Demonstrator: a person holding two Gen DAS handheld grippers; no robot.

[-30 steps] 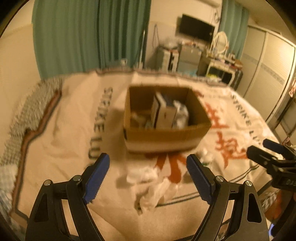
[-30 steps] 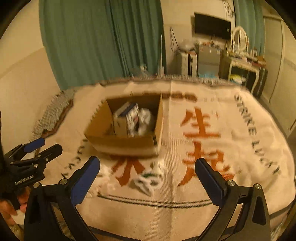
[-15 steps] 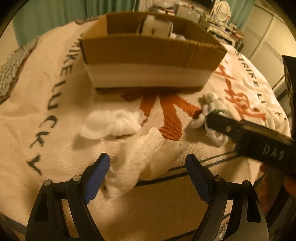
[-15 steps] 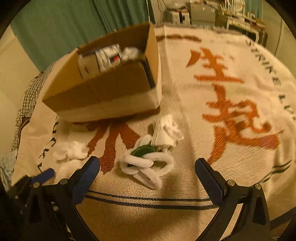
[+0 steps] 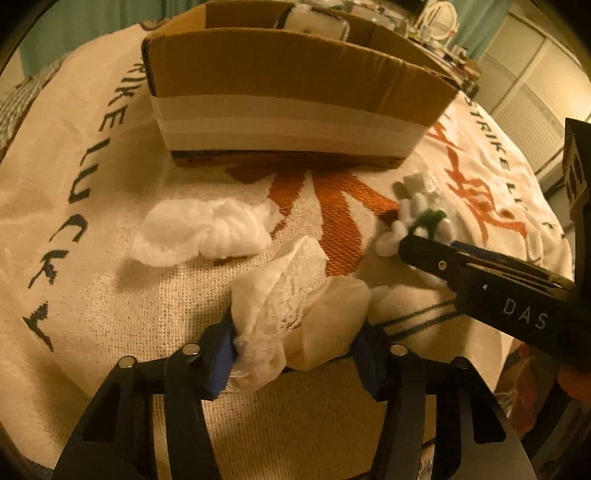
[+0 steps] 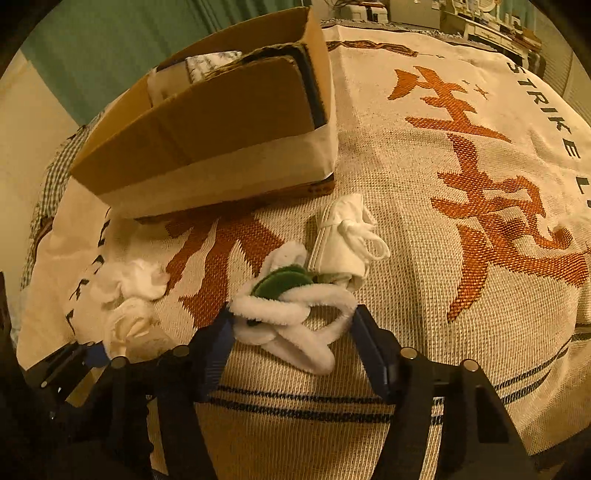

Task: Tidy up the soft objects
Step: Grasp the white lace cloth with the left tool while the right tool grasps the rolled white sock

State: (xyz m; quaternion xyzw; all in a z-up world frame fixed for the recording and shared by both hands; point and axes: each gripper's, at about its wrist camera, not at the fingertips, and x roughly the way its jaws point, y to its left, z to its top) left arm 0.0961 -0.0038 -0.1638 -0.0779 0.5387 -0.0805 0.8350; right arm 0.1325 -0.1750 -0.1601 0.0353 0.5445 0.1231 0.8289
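Note:
My left gripper [image 5: 295, 347] is shut on a crumpled cream lace cloth [image 5: 295, 295] lying on the woven blanket [image 5: 92, 295]. My right gripper [image 6: 291, 332] is closed around a white fuzzy looped item with a green patch [image 6: 291, 310], its pads touching both sides. A fluffy white cloth [image 5: 207, 230] lies to the left, and it also shows in the right wrist view [image 6: 129, 280]. A rolled white cloth with a cord [image 6: 343, 240] lies just beyond the fuzzy item. A cardboard box [image 5: 291, 92] with items inside stands behind them.
The blanket with orange characters and "STRIKE LUCKY" lettering covers a bed. Green curtains [image 6: 92, 44] hang behind. A dresser with clutter [image 5: 439, 18] stands at the far right, beside closet doors [image 5: 535, 85].
Both grippers have dropped low to the blanket and closed: the left onto the lace cloth, the right onto the fuzzy looped item. A second ago both were open and high above the bed.

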